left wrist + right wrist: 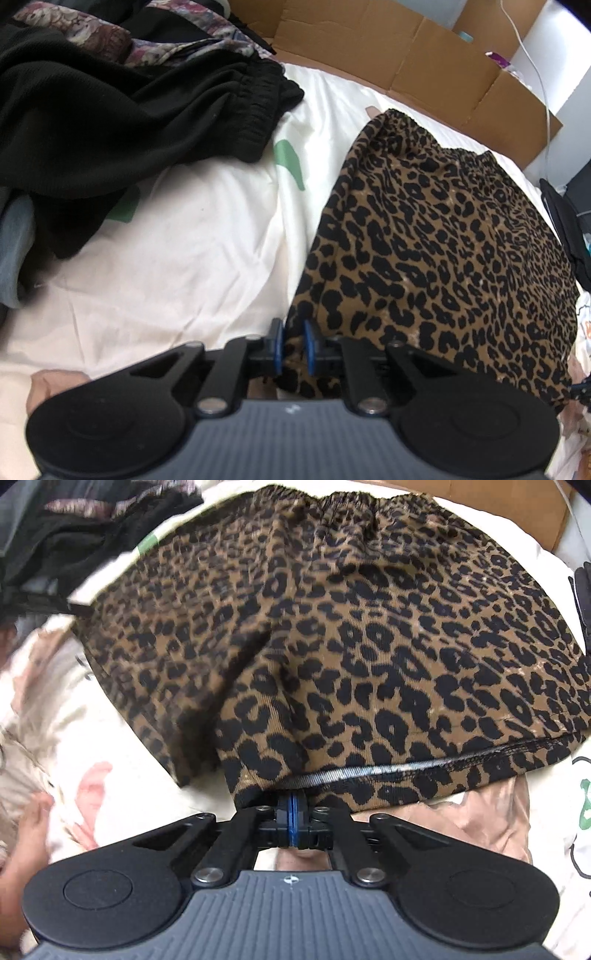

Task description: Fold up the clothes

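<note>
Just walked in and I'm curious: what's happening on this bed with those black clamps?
A person is folding clothes with a hand-held gripper in each hand. The left gripper pinches a corner of the leopard shorts; the right gripper is shut at their hem. The shorts lie spread on the white sheet, beside a heap of black clothes.

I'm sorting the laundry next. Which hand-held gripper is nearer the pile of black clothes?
Left. The left hand-held gripper grips the leopard-print garment at its corner nearest the black pile; the right hand-held gripper is clamped on the garment's hem, farther from it.
</note>
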### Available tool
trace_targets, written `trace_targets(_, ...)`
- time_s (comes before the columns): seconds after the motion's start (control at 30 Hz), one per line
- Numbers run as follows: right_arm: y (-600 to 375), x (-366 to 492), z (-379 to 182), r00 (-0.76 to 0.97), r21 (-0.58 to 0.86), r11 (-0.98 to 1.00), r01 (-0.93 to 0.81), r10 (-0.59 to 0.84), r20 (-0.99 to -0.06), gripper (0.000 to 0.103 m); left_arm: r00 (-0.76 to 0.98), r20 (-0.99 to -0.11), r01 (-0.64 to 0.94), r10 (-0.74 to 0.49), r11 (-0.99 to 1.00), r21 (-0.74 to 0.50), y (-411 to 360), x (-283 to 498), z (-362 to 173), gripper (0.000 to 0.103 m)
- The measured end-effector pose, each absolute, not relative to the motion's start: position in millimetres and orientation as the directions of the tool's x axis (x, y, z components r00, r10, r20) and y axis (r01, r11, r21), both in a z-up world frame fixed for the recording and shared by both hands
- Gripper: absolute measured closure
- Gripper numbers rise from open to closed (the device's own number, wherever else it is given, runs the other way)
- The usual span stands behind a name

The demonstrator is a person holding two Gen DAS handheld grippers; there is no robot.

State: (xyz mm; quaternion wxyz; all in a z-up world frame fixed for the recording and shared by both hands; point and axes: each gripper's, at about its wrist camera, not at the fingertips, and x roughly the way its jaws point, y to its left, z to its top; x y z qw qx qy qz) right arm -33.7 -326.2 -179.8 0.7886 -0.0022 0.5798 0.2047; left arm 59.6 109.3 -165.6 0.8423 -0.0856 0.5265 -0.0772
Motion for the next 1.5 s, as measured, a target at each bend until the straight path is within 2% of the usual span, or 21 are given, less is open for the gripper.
trace_targets(0.07,-332.8,-31.4,-170.7,0.254,0.297,0.91,-0.288,0.372,-0.893,0.091,0.433,-0.874,0.044,-0.22,0.974,-0.223,108.6,59.8,-165.4,0.091)
trace_targets(0.1,-336.2,-30.6,-167.1,0.257,0.331,0.905,-0.268,0.399,-0.88,0.065,0.433,-0.875,0.047,-0.219,0.974,-0.22,108.4,59.5,-165.0,0.091)
trace_targets(0.13,-336.2,-31.2,-164.9,0.262,0.339,0.902,-0.269,0.407,-0.875,0.05,0.433,-0.875,0.052,-0.217,0.975,-0.216,108.1,59.1,-164.4,0.091)
trace_targets(0.17,-336.1,-31.9,-162.8,0.267,0.345,0.899,-0.271,0.414,-0.87,0.049,0.434,-0.875,0.058,-0.215,0.976,-0.211,108.0,59.0,-163.8,0.09)
trace_targets(0.3,-332.5,-36.3,-159.0,0.25,0.326,0.887,-0.328,0.415,-0.875,0.049,0.43,-0.88,0.086,-0.203,0.979,-0.184,109.4,58.2,-161.0,0.089)
trace_targets(0.47,-329.0,-37.7,-155.2,0.222,0.393,0.852,-0.347,0.482,-0.848,0.049,0.431,-0.881,0.08,-0.196,0.981,-0.179,113.6,54.6,-159.1,0.089)
trace_targets(0.6,-325.1,-29.8,-158.5,0.251,0.401,0.863,-0.307,0.479,-0.841,0.051,0.43,-0.88,0.079,-0.201,0.979,-0.185,112.2,55.4,-162.1,0.089)
trace_targets(0.63,-324.9,-27.2,-160.0,0.263,0.391,0.873,-0.293,0.466,-0.845,0.066,0.43,-0.879,0.082,-0.206,0.979,-0.189,111.2,56.0,-162.3,0.089)
trace_targets(0.7,-326.1,-23.7,-164.1,0.277,0.361,0.889,-0.281,0.435,-0.857,0.102,0.432,-0.876,0.089,-0.212,0.977,-0.193,109.5,56.3,-162.2,0.089)
trace_targets(0.73,-328.2,-23.1,-165.9,0.274,0.358,0.891,-0.28,0.431,-0.86,0.103,0.434,-0.875,0.093,-0.215,0.977,-0.194,108.8,56.3,-161.9,0.089)
trace_targets(1.17,-334.3,-36.4,-187.0,0.214,0.246,0.926,-0.287,0.312,-0.926,0.103,0.423,-0.879,0.093,-0.219,0.976,-0.198,110.7,59.5,-169.3,0.088)
trace_targets(1.27,-337.5,-32.1,-185.5,0.177,0.238,0.93,-0.279,0.293,-0.939,0.098,0.422,-0.88,0.089,-0.217,0.976,-0.198,112.5,57.8,-168.7,0.088)
trace_targets(1.33,-345.3,-30.5,-178.7,0.153,0.247,0.934,-0.259,0.292,-0.944,0.083,0.428,-0.877,0.084,-0.219,0.976,-0.203,114.1,55.9,-167.3,0.088)
trace_targets(1.4,-355.9,-33.2,-162.3,0.191,0.254,0.938,-0.236,0.302,-0.934,0.076,0.437,-0.87,0.071,-0.227,0.973,-0.218,116.1,54.6,-166.8,0.088)
trace_targets(1.5,-366.0,-36.6,-139.3,0.267,0.265,0.938,-0.221,0.32,-0.909,0.076,0.465,-0.85,0.059,-0.247,0.967,-0.248,115.7,52.4,-163.5,0.088)
